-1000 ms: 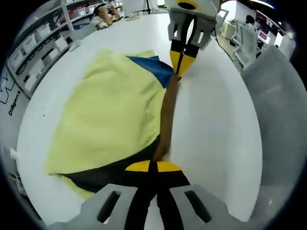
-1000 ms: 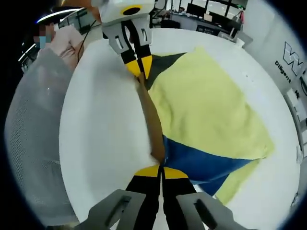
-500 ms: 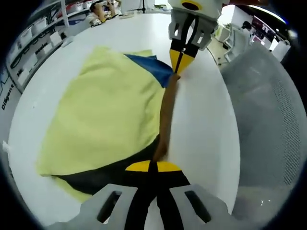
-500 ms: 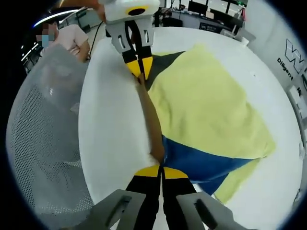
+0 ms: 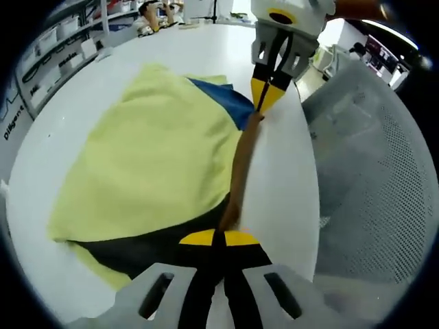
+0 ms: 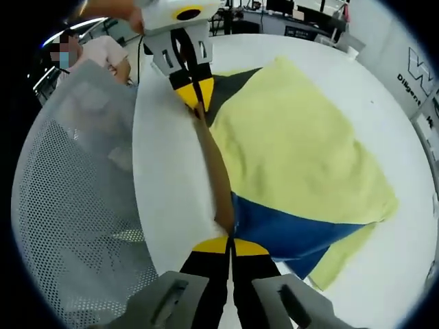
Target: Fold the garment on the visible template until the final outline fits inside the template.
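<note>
Yellow garment [image 5: 151, 157] edge stretched taut between left tongs [image 5: 218, 236] and right tongs [image 6: 230, 245], both clamped on it; mesh chair [image 6: 75, 205] beside desk [image 6: 171, 199].

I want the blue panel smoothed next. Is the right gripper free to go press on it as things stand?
Probably not: the right gripper is shut on the garment's brown edge, stretched to the left gripper. The blue panel lies uncovered just beside it.

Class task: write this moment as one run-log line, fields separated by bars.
left gripper: shut on garment edge | right gripper: shut on garment edge | garment: yellow, edge stretched between jaws | white table
</note>
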Demonstrator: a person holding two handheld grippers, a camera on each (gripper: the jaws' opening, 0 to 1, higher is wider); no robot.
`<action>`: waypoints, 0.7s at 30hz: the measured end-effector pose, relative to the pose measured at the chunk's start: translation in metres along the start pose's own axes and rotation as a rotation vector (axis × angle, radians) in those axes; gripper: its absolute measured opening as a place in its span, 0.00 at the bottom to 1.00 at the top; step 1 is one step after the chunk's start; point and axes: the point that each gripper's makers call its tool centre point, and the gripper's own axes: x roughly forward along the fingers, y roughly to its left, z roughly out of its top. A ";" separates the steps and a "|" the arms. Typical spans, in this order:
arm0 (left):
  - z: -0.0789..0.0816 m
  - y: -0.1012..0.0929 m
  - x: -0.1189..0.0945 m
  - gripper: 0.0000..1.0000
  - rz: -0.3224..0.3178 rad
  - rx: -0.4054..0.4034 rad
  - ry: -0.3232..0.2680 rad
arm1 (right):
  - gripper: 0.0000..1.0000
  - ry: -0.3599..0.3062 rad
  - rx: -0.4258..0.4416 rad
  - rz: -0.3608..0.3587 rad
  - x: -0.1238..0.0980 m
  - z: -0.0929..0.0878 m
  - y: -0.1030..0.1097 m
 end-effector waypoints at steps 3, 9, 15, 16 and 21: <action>-0.001 -0.005 0.000 0.01 0.001 0.001 0.000 | 0.00 0.016 -0.021 0.001 -0.001 -0.002 0.006; -0.004 -0.025 0.000 0.01 -0.028 0.049 0.005 | 0.00 0.022 0.035 0.004 -0.011 -0.007 0.011; -0.001 -0.029 -0.006 0.01 -0.038 0.019 -0.018 | 0.00 -0.004 0.057 -0.004 -0.025 -0.003 0.015; -0.001 -0.031 -0.008 0.01 -0.043 0.025 -0.025 | 0.00 -0.010 0.066 -0.001 -0.027 -0.003 0.016; -0.001 -0.037 -0.016 0.01 -0.050 0.062 -0.035 | 0.00 -0.093 0.231 0.044 -0.036 0.007 0.024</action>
